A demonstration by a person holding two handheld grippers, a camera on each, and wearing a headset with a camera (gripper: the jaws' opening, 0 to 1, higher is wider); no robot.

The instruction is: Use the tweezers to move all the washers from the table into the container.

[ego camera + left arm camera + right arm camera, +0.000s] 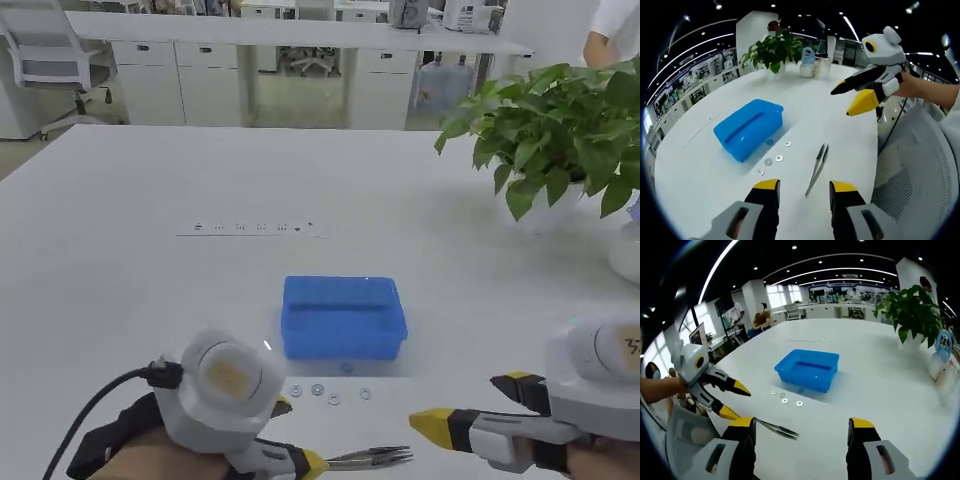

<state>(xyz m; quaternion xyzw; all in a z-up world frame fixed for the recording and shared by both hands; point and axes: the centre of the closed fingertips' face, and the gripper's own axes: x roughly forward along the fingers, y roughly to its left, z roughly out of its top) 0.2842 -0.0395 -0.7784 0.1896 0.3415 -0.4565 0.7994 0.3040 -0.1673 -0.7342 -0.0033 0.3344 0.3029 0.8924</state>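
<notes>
A blue container [343, 315] stands open-topped on the white table [150, 200]. Several small metal washers [317, 389] lie just in front of it; in the left gripper view the washers [768, 161] sit beside the container [747, 127]. Metal tweezers [370, 458] lie flat on the table near the front edge. My left gripper [298, 434] is open, and the tweezers [817, 162] lie ahead between its jaws, untouched. My right gripper [472, 405] is open and holds nothing, to the right of the tweezers [777, 429] and above the table.
A potted green plant [560, 130] stands at the table's back right, with small white bottles [812, 65] beside it. A thin white strip [250, 228] with small parts lies behind the container. Desks and an office chair [50, 60] stand beyond the table.
</notes>
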